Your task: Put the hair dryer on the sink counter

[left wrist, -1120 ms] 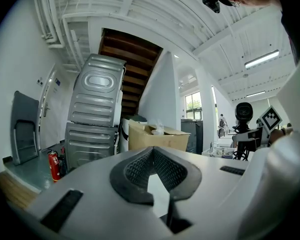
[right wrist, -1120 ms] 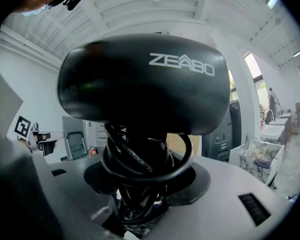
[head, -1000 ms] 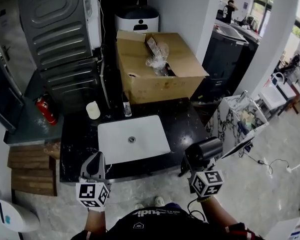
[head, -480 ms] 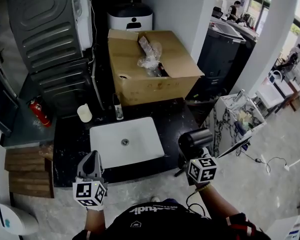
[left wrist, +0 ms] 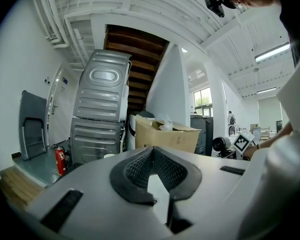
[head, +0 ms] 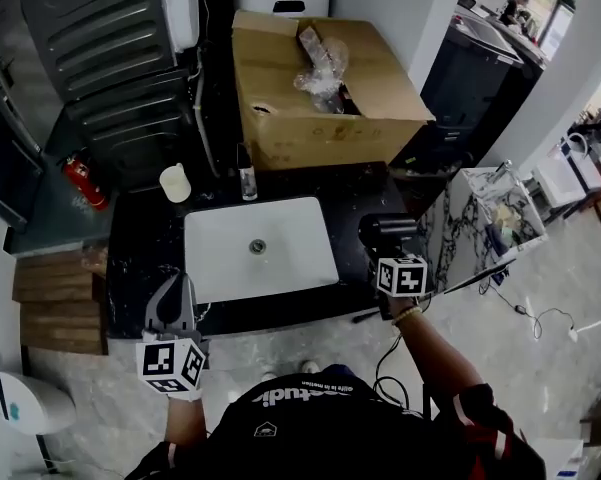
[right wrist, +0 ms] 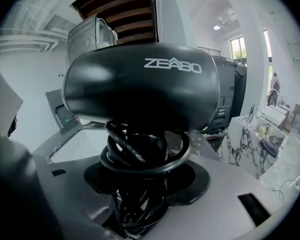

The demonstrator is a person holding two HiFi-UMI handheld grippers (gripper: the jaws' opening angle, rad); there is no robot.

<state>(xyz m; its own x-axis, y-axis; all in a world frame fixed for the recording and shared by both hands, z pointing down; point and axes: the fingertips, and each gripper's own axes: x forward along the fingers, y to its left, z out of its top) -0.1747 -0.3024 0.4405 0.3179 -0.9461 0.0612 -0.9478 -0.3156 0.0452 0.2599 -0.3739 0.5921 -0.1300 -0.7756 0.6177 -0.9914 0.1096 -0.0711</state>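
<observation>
The black hair dryer (head: 384,232) has its cord coiled round the handle, and my right gripper (head: 390,255) is shut on that handle. It hangs over the right end of the black sink counter (head: 355,200), just right of the white basin (head: 280,263). Up close in the right gripper view the hair dryer (right wrist: 140,86) fills the frame and hides the right gripper's (right wrist: 142,181) pads. My left gripper (head: 174,296) is at the counter's front left edge, shut and holding nothing. From the left gripper (left wrist: 150,153) view the hair dryer (left wrist: 220,144) shows far off on the right.
A big open cardboard box (head: 320,98) stands at the counter's back. A white cup (head: 174,183) and a small bottle (head: 245,182) sit behind the basin. Grey appliances (head: 110,38) and a red fire extinguisher (head: 84,184) are on the left, a marble stand (head: 480,218) on the right.
My right gripper has carried the hair dryer forward, from the counter's front right edge to above its right end. The left gripper has stayed by the front edge.
</observation>
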